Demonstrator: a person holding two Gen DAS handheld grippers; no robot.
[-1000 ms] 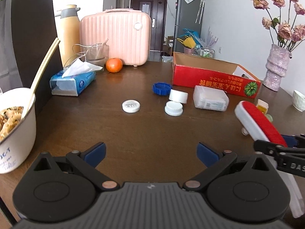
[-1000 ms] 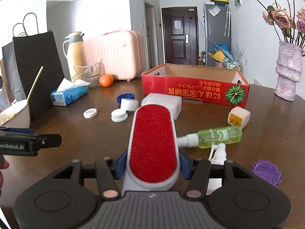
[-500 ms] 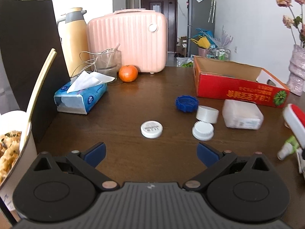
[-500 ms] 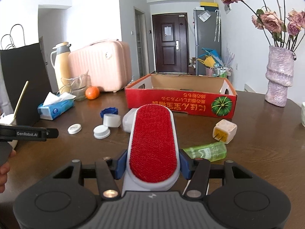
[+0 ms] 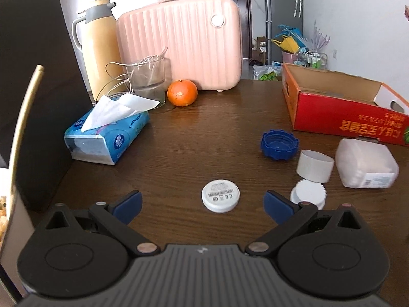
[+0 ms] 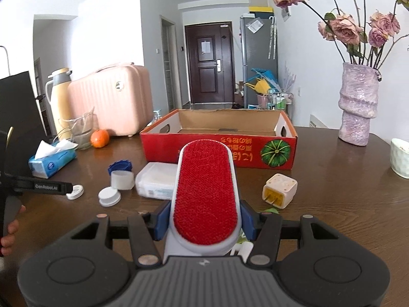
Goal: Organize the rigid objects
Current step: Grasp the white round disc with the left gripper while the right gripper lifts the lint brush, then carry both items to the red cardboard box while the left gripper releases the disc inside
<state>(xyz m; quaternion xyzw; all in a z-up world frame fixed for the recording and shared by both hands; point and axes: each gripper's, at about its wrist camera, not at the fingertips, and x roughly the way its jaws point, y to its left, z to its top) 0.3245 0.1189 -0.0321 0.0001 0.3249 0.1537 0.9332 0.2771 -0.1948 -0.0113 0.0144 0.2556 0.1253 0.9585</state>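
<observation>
Squarely between the right tongs (image 6: 204, 222), a lint brush (image 6: 205, 194) is sitting clamped: an oblong white plastic body with a nubby red pile face, pointing toward the shallow red cardboard box (image 6: 219, 151). Ahead of the wide, empty left tongs (image 5: 203, 204), a flat white disc (image 5: 221, 195) is lying on the dark wood-grain tabletop (image 5: 204, 133), near a ribbed white cap (image 5: 309, 194), a smooth white cylinder (image 5: 315, 166), a notched blue cap (image 5: 279, 145) and a frosted plastic tub (image 5: 365, 165). A cube-shaped plug (image 6: 280, 191) is resting beside the brush.
</observation>
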